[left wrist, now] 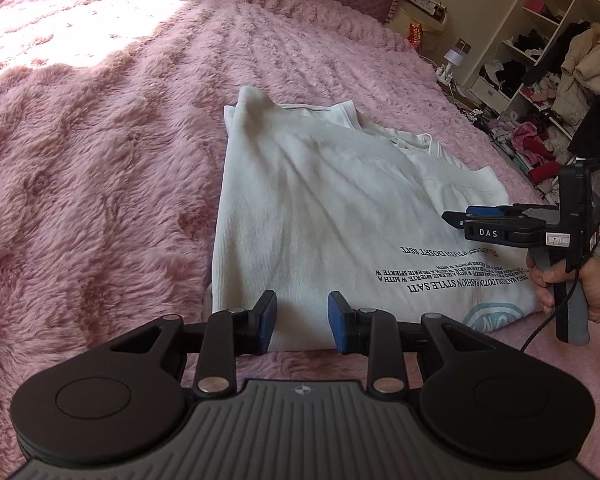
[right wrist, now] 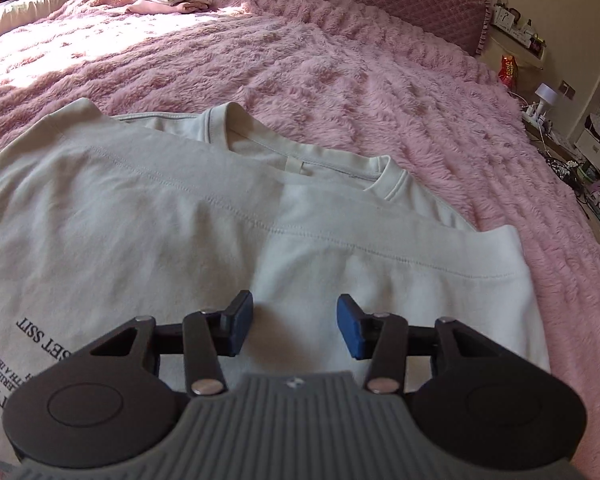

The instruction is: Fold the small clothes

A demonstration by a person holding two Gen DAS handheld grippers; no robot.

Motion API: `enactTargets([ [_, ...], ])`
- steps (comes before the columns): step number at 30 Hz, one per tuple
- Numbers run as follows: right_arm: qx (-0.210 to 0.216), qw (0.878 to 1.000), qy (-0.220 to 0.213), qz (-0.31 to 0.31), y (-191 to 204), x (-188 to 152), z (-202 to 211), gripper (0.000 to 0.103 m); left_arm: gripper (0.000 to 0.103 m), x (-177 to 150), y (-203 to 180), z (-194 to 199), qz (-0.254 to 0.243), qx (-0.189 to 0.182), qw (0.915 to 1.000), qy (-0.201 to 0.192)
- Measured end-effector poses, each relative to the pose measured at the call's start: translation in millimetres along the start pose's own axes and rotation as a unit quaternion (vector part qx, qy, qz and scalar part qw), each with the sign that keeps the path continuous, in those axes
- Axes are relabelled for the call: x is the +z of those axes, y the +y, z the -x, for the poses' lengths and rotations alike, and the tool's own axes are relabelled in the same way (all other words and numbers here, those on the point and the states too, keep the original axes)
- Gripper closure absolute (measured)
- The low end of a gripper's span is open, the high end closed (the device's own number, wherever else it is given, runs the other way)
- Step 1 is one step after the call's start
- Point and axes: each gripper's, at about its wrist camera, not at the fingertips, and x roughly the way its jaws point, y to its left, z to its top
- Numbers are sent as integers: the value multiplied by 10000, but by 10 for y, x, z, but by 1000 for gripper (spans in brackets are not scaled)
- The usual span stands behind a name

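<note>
Closest to the lens, the left gripper (left wrist: 302, 322) has its blue pads parted with nothing between them, hanging over the near edge of the white t-shirt (left wrist: 320, 216). Same deal on the other side: the right gripper (right wrist: 296, 328) is spread apart and empty, poised above the shirt's right side, pads not pinching any cloth as far as I can see. From the left wrist view you can also see that gripper side-on, held in a hand (left wrist: 580, 284) at the shirt's right edge.

The shirt lies on the fluffy pink blanket (left wrist: 100, 140), sides folded inward, collar (right wrist: 300, 152) at the far end, black printed text near the bottom hem.

Farther back there's a small stack of folded clothes (right wrist: 176, 0) in the sunlight, and open shelves (left wrist: 540, 60) stuffed with clothing off to the right.
</note>
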Motion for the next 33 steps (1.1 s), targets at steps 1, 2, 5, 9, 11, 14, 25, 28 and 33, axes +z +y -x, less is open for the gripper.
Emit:
enactTargets([
  [1, 80, 10000, 22, 8, 7, -86, 95, 60, 67, -2, -2, 15, 19, 14, 10000, 1],
  [2, 199, 9998, 47, 26, 14, -178, 194, 60, 66, -4, -6, 29, 29, 21, 10000, 10],
  [5, 313, 9994, 97, 104, 42, -394, 418, 60, 66, -19, -20, 63, 39, 57, 10000, 52],
  [9, 337, 9988, -17, 343, 106, -654, 720, 60, 66, -39, -31, 121, 40, 73, 9999, 77],
  [11, 397, 9985, -22, 383, 122, -745, 839, 60, 66, -46, -33, 140, 45, 84, 9999, 82],
  [14, 528, 9981, 83, 320, 166, -895, 940, 60, 66, -55, -17, 145, 82, 85, 9999, 93],
  [25, 281, 9992, -153, 241, 226, -895, 1041, 59, 63, -85, 158, 71, 455, 4, 9987, 228],
  [28, 243, 9976, -652, 23, 330, -861, 1237, 50, 63, -58, 202, 163, 533, -65, 9985, 94],
  [33, 622, 9859, -1360, 747, 1019, -816, 1476, 47, 61, 84, 372, 274, 828, -87, 9965, -46],
])
